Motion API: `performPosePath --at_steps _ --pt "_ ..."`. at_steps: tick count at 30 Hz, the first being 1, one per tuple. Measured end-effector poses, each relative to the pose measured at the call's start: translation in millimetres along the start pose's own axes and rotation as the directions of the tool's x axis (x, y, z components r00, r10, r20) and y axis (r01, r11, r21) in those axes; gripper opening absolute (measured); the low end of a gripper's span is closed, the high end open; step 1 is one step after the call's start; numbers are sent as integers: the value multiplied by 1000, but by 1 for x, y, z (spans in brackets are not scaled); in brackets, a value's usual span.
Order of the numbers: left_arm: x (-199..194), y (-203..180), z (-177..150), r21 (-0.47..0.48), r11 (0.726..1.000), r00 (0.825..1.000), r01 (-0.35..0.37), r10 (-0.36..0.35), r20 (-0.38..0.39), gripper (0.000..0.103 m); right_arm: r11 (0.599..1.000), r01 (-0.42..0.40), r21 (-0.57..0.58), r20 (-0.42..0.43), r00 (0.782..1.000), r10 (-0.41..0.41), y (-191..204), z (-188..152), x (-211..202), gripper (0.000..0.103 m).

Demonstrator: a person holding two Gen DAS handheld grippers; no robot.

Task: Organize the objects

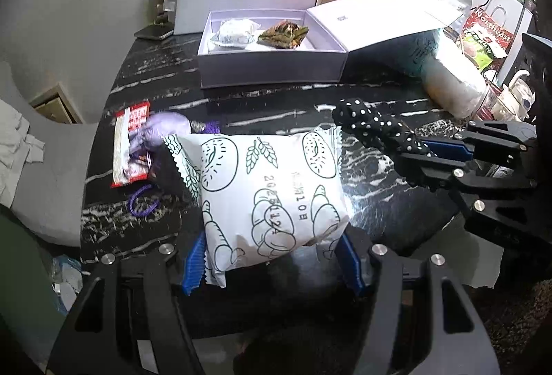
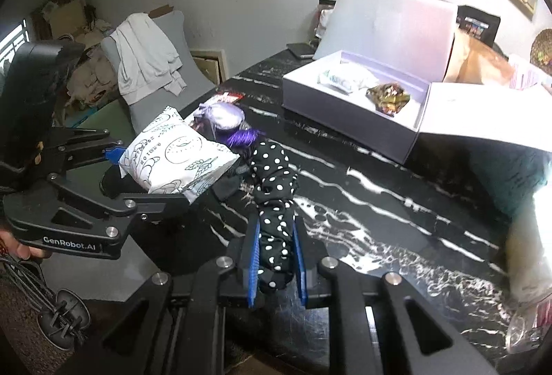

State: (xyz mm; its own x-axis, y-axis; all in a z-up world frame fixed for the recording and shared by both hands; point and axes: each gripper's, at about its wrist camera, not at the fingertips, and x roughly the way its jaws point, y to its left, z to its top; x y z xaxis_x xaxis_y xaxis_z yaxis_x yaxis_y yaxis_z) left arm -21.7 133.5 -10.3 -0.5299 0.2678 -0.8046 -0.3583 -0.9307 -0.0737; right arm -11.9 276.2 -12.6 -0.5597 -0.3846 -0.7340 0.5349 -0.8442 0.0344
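Note:
My left gripper (image 1: 272, 261) is shut on a white bread packet (image 1: 269, 192) printed with bread drawings, held above the black marble table (image 1: 362, 147); it also shows in the right wrist view (image 2: 176, 157). My right gripper (image 2: 276, 264) is shut on a black polka-dot scrunchie (image 2: 274, 199), also seen in the left wrist view (image 1: 372, 126). An open white box (image 1: 272, 64) holds a white packet (image 1: 234, 31) and a brown-green snack (image 1: 283, 33); the box also shows in the right wrist view (image 2: 348, 112).
A red snack packet (image 1: 129, 147), a lilac pouch (image 1: 162, 130) and a purple hair tie (image 1: 143, 202) lie at the table's left. A plastic jar (image 1: 452, 81) lies on its side at the right, beside bags and clutter. A grey chair (image 2: 155, 71) stands past the table.

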Motion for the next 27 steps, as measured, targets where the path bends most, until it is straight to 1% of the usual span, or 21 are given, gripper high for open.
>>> performPosePath --at_steps 5,9,12,27 --pt "-4 2 17 11 1000 1000 -3 3 18 62 1000 5 -2 14 1000 -5 -3 9 -5 16" --pt "-5 2 33 33 999 999 -3 2 32 62 999 -28 20 17 999 28 -10 18 -4 16" --pt "-3 4 47 40 999 999 -8 6 38 62 1000 -18 21 22 1000 17 -16 25 -2 16" --pt "26 17 121 51 999 999 -2 0 52 62 1000 -3 4 54 999 3 -52 77 17 16"
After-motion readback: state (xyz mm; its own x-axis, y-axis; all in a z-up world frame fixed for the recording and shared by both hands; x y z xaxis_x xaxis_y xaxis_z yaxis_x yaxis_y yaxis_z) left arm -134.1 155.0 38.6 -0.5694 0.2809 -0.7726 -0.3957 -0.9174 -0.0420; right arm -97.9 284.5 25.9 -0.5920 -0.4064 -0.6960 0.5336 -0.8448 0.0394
